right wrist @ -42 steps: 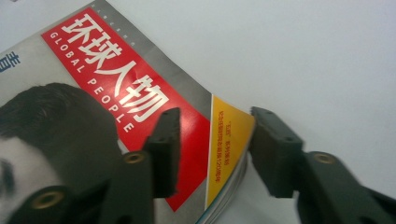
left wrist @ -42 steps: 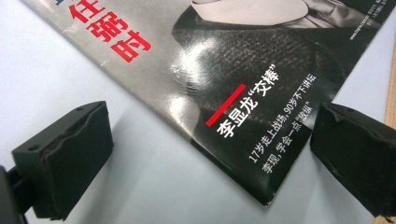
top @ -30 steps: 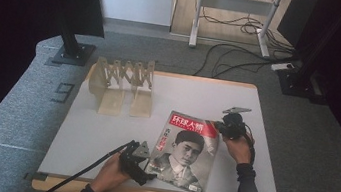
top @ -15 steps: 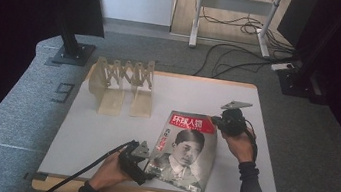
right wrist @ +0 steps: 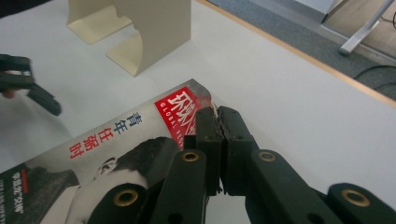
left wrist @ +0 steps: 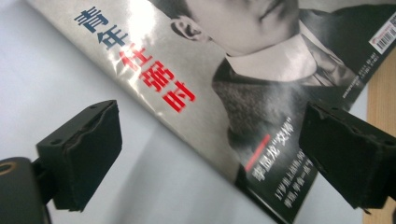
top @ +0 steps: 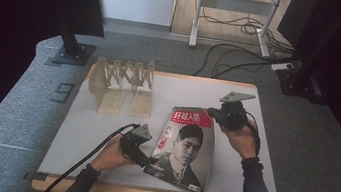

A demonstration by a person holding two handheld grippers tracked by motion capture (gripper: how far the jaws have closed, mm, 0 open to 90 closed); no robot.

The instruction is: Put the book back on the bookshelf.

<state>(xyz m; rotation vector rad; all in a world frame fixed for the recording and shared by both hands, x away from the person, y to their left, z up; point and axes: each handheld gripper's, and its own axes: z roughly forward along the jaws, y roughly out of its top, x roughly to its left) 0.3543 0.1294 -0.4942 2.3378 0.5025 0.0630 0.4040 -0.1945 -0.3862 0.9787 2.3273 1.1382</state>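
Found the magazine point(top: 185, 148) at lower centre of the high view, on the white table top point(top: 98, 126), slanted with its red masthead toward the upper right. Saw the right gripper point(right wrist: 218, 119) pinched tight on the masthead corner, jaws together with only the paper's thickness between them; in the high view, placed that gripper point(top: 211, 113) just right of centre. Saw the left gripper point(left wrist: 212, 149) with jaws wide apart, straddling the magazine's spine edge near the lower corner without touching it; in the high view, placed it point(top: 148, 160) at lower centre-left.

Judged the magazine light but floppy: thin, glossy stock, glare sliding over the cover in the left gripper view. Expected a slick cover, a sag from any single-corner hold, and an easy crease or tear where the pads bite. Reckoned the bound spine edge the stiffest place to grasp, with a second hold at the opposite corner to keep the sheets flat.

Noted the matte black, blocky rubber pads, scuffed at the edges. Noted the beige folding rack point(top: 120, 84) at upper left of the table, hard and smooth, with flat upright dividers on a scissor lattice, well apart from the magazine. Noted a pale wooden rim around the table top.
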